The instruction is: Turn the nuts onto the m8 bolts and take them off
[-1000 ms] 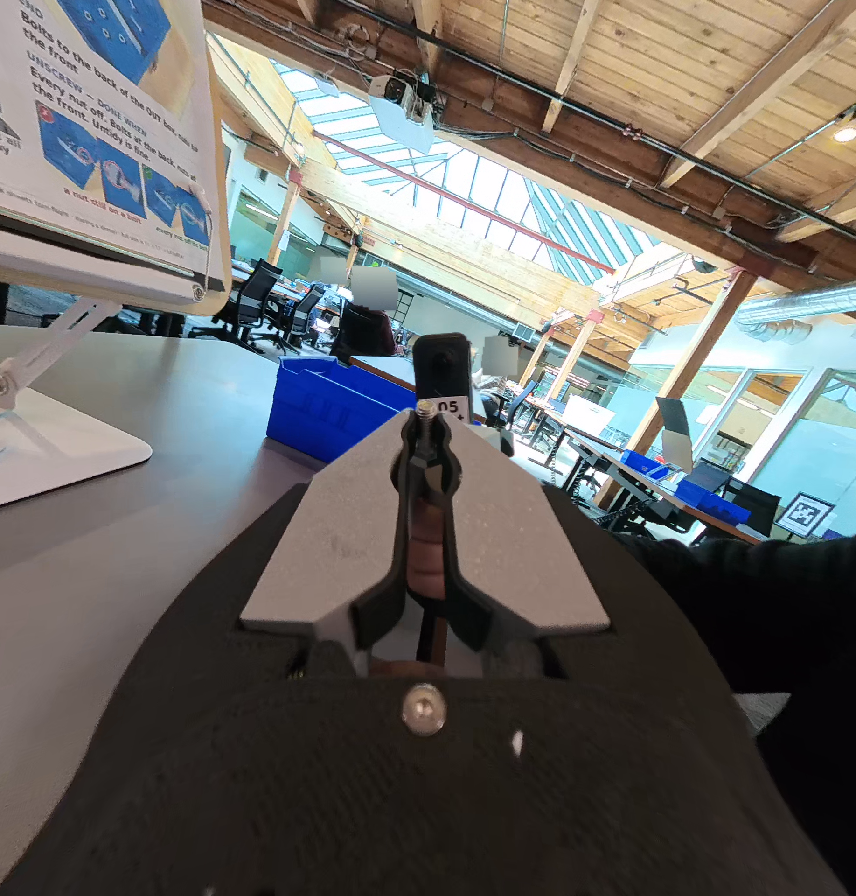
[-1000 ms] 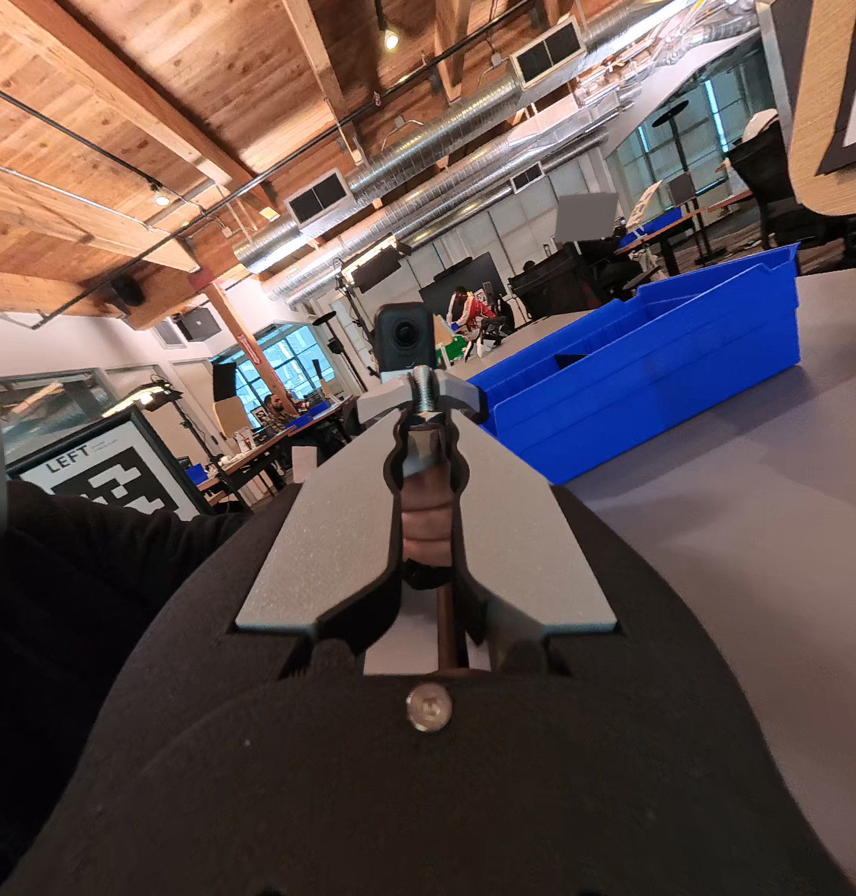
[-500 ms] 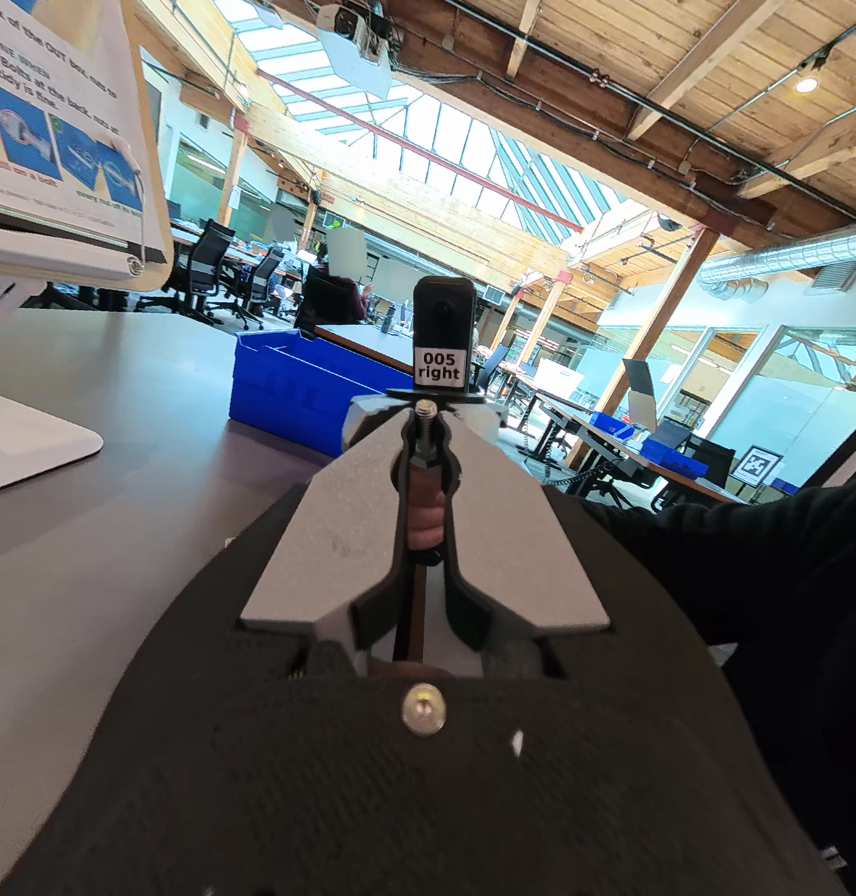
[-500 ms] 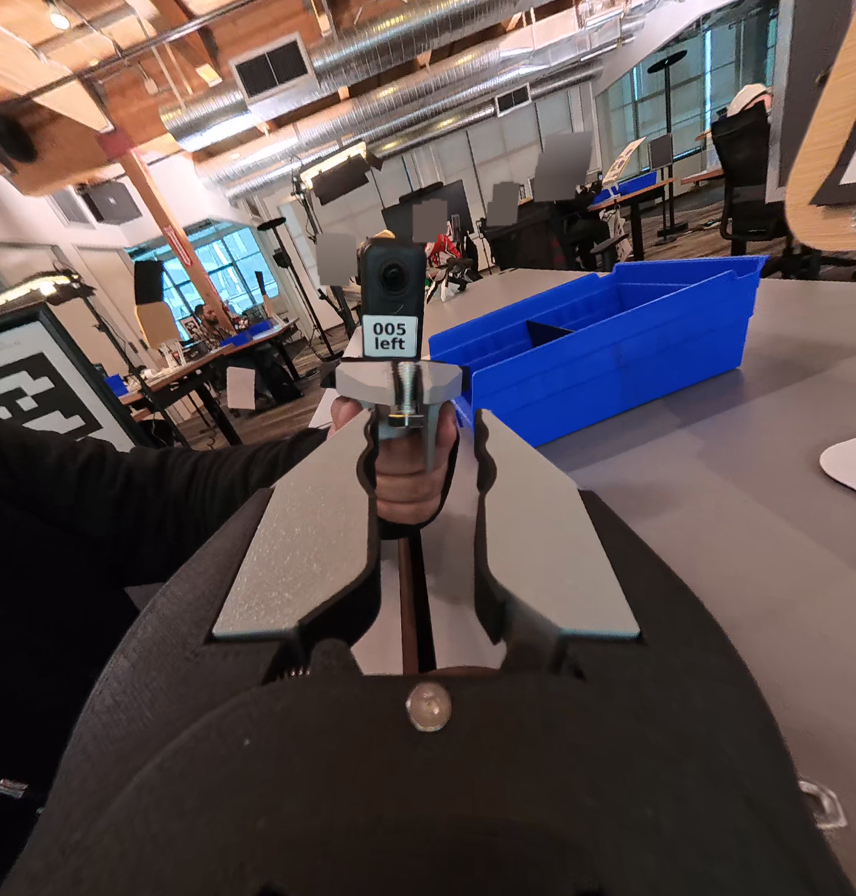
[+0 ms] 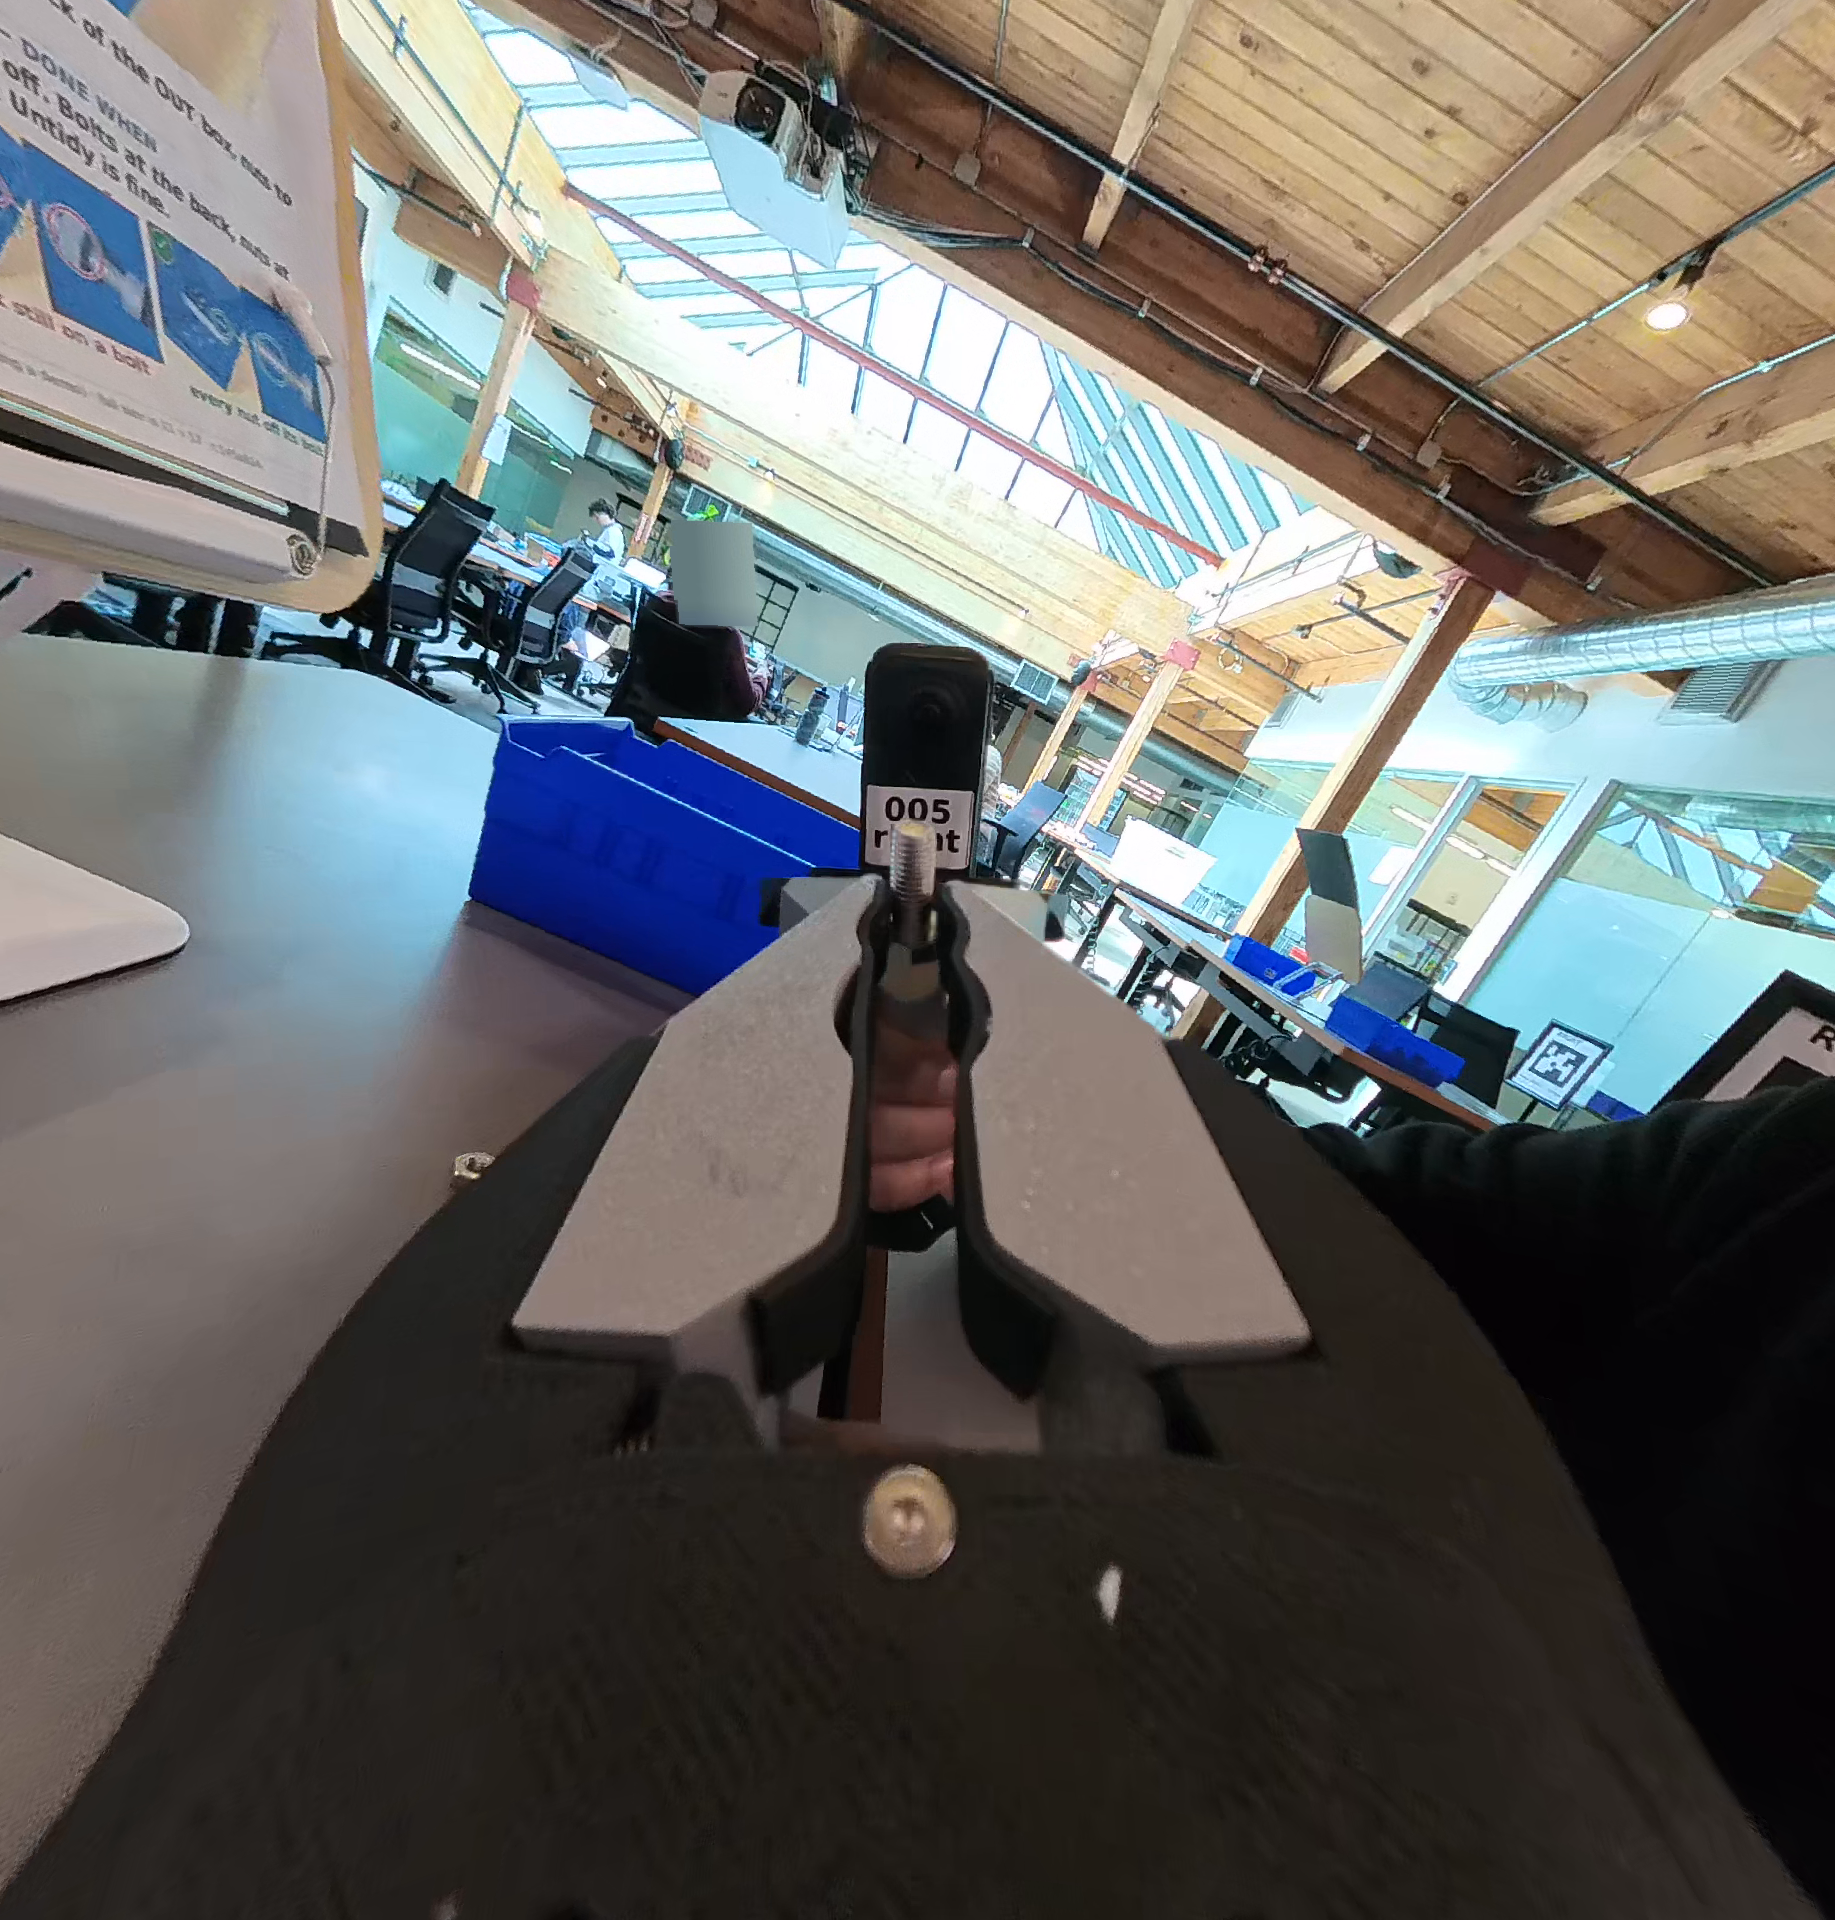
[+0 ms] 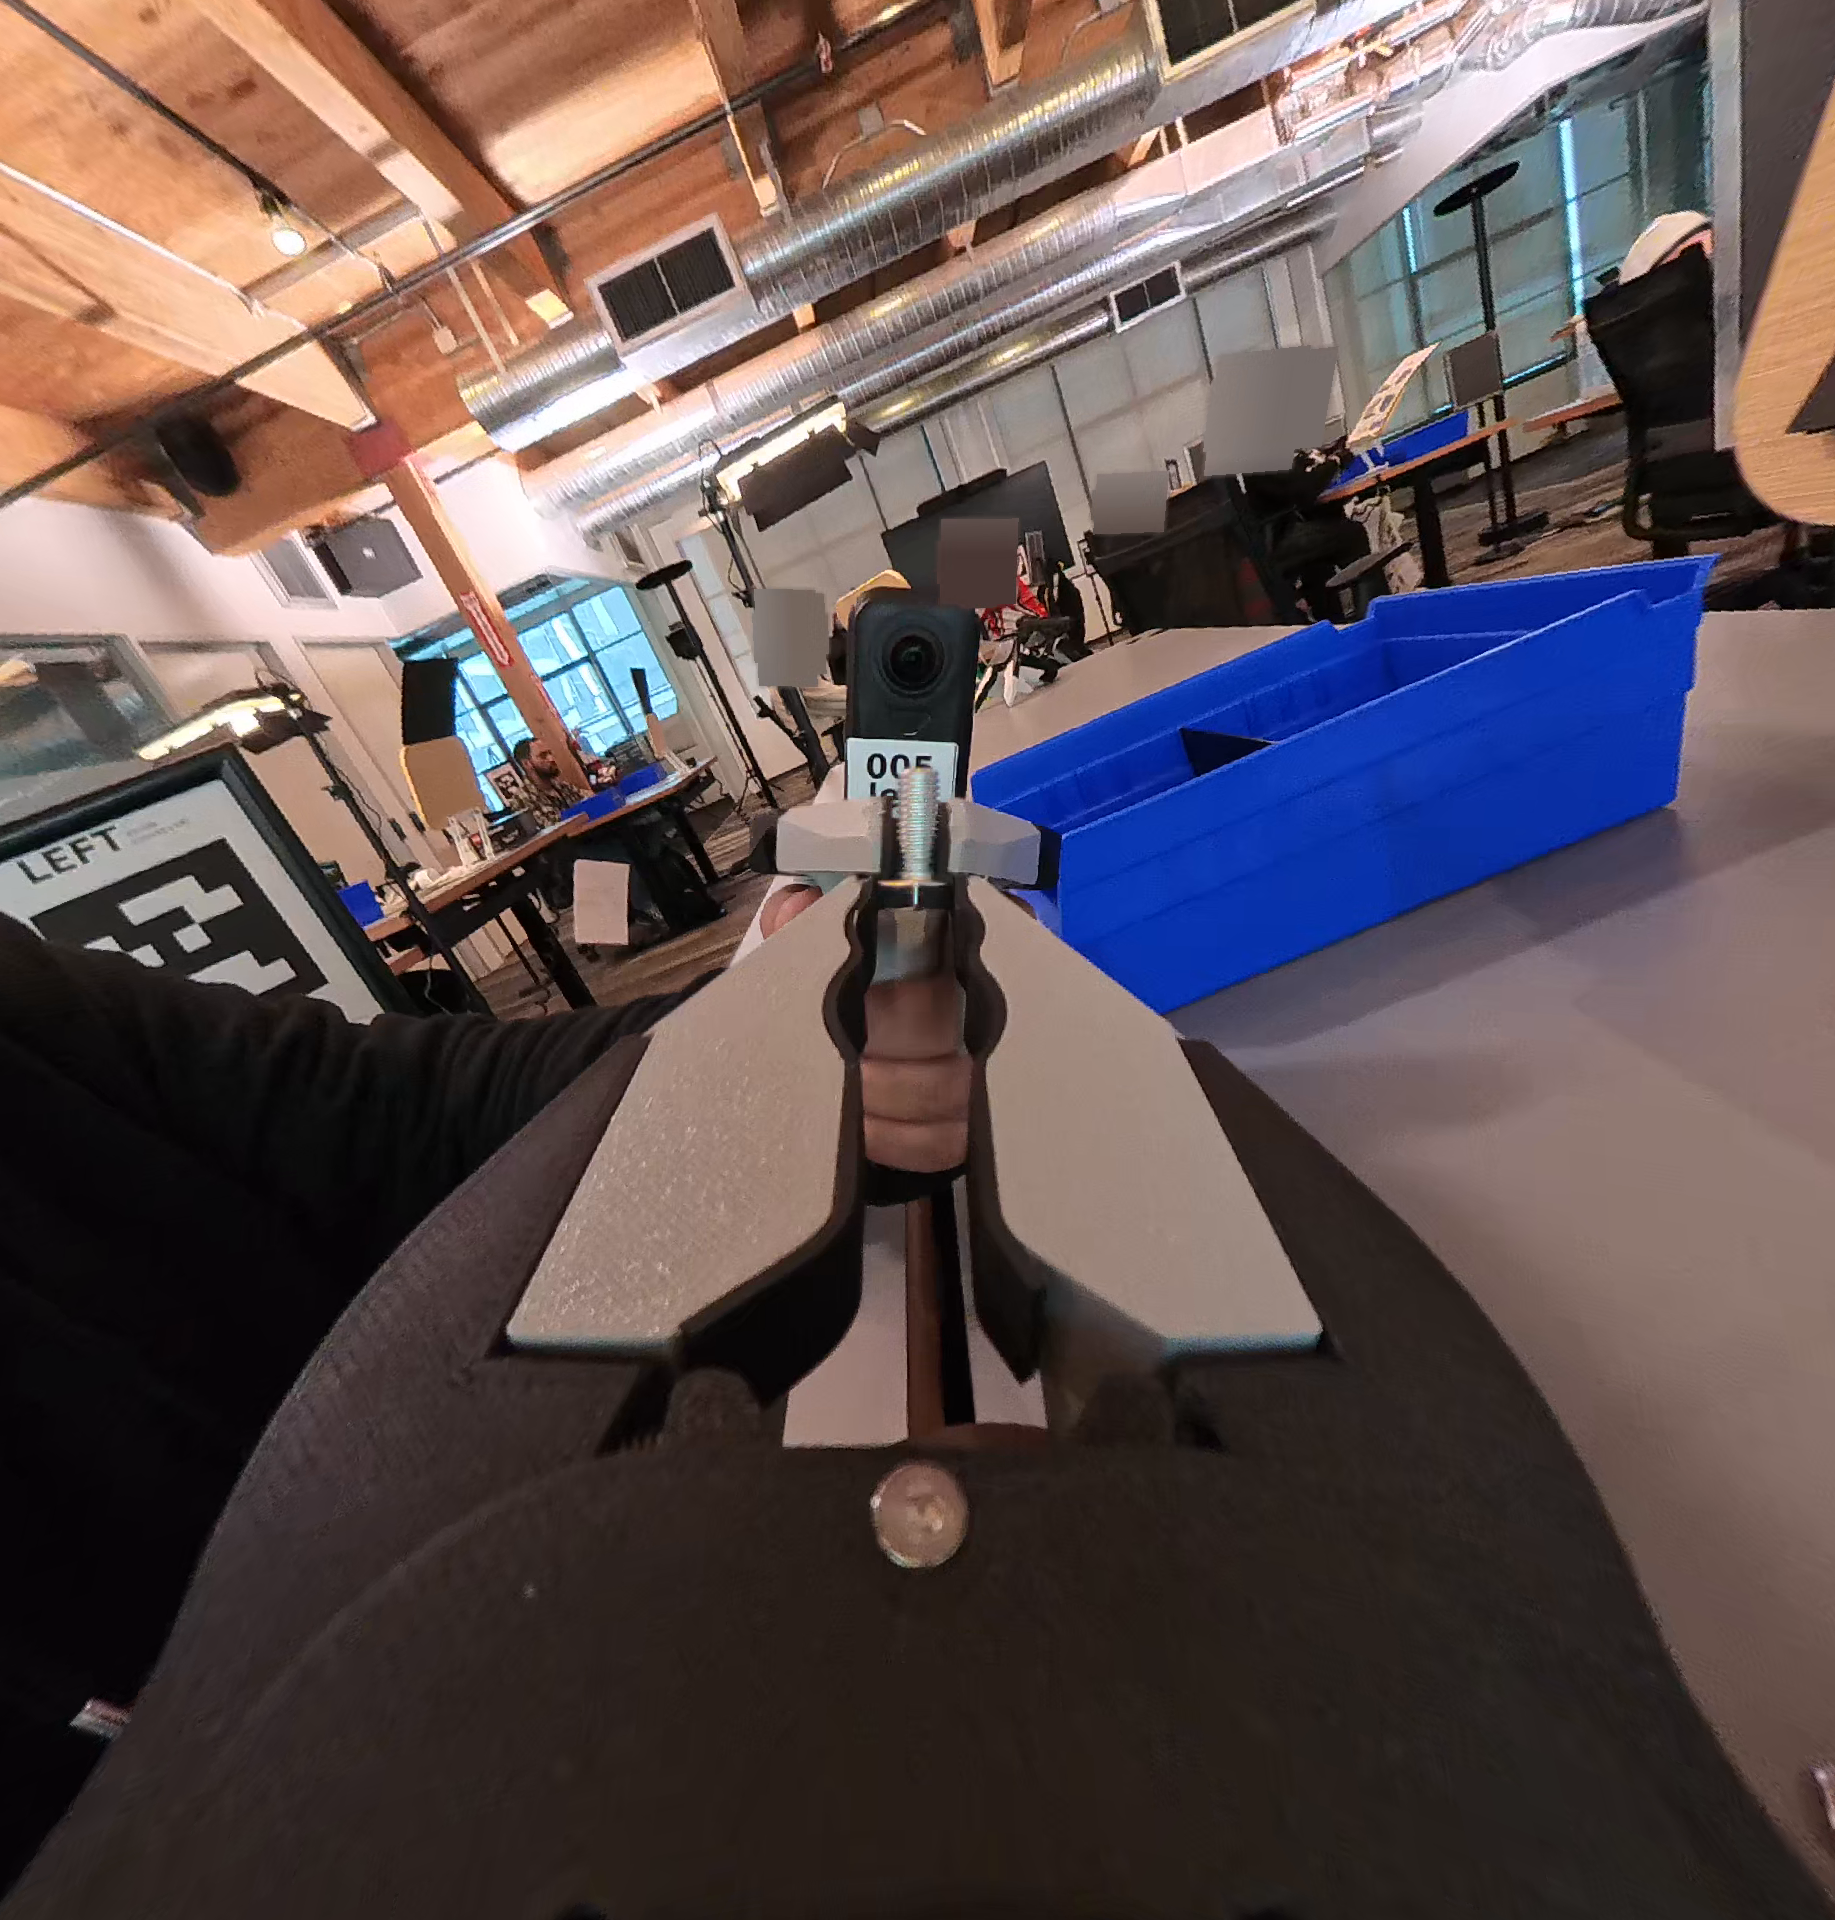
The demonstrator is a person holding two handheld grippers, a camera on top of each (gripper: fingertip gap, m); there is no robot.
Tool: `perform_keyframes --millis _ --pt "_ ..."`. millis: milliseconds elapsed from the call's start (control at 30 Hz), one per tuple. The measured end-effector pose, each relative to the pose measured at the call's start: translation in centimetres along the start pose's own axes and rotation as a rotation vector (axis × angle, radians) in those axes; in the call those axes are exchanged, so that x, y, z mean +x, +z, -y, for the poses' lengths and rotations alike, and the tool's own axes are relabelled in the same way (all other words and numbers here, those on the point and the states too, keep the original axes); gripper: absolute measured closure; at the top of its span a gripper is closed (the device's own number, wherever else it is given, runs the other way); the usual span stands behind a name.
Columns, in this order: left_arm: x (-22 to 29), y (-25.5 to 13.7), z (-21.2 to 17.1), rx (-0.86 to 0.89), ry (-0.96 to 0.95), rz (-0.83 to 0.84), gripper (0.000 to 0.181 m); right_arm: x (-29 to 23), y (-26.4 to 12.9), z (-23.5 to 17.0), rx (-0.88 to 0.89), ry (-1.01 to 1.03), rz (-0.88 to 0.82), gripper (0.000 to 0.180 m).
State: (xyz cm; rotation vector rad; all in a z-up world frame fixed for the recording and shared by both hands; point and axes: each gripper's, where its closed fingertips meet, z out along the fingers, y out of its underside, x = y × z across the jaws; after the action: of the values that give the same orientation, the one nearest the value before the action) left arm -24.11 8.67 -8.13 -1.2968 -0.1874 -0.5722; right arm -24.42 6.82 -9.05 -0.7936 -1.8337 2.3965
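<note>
so the left tongs are clenched on the m8 bolt; a hex part sits pinched between the pads and the threaded end pokes out past the tips, up off the worktop; can't tell from this side whether that hex bit is the head or a nut

from the right wrist view, the right tongs are squeezed down on a hex nut sitting on that same bolt, thread sticking up above it; the two tools meet nose to nose, tips touching or just about, each one's camera staring at the other

other stuff: a loose nut lies on the worktop just left of the left tool; blue parts bin sits further back, divider visible inside, nothing else I can make out in it; printed instruction sheet on a white stand at far left
</note>
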Motion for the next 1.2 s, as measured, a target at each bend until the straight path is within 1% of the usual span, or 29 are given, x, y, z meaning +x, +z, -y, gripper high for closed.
perform_keyframes --millis 67,133,267,367,633,933,1200 --pt "-0.19 -0.03 0.06 0.006 -0.005 0.009 0.170 0.35 -0.22 0.19 0.015 -0.001 -0.018 0.169" --pt "-0.25 -0.11 0.18 0.014 -0.009 0.008 0.173 0.25 -0.32 0.34 0.023 0.013 -0.003 0.169" --pt "-0.20 0.05 -0.20 -0.003 -0.009 0.005 0.173 0.07 0.15 -0.35 -0.024 -0.040 -0.025 0.169" --pt "-0.24 0.09 -0.23 -0.003 -0.007 0.011 0.176 0.20 0.18 -0.41 -0.018 -0.025 -0.024 0.169" --pt "-0.57 -0.14 0.08 0.022 -0.016 0.019 0.175 0.53 -0.23 0.14 0.021 0.007 -0.025 0.169" --pt "-0.66 -0.05 -0.07 0.020 -0.019 0.023 0.175 0.61 -0.09 -0.12 0.013 0.003 -0.031 0.169" --pt "-0.65 -0.09 -0.23 -0.018 0.048 0.052 0.176 0.58 -0.06 -0.29 0.015 0.018 -0.012 0.168"
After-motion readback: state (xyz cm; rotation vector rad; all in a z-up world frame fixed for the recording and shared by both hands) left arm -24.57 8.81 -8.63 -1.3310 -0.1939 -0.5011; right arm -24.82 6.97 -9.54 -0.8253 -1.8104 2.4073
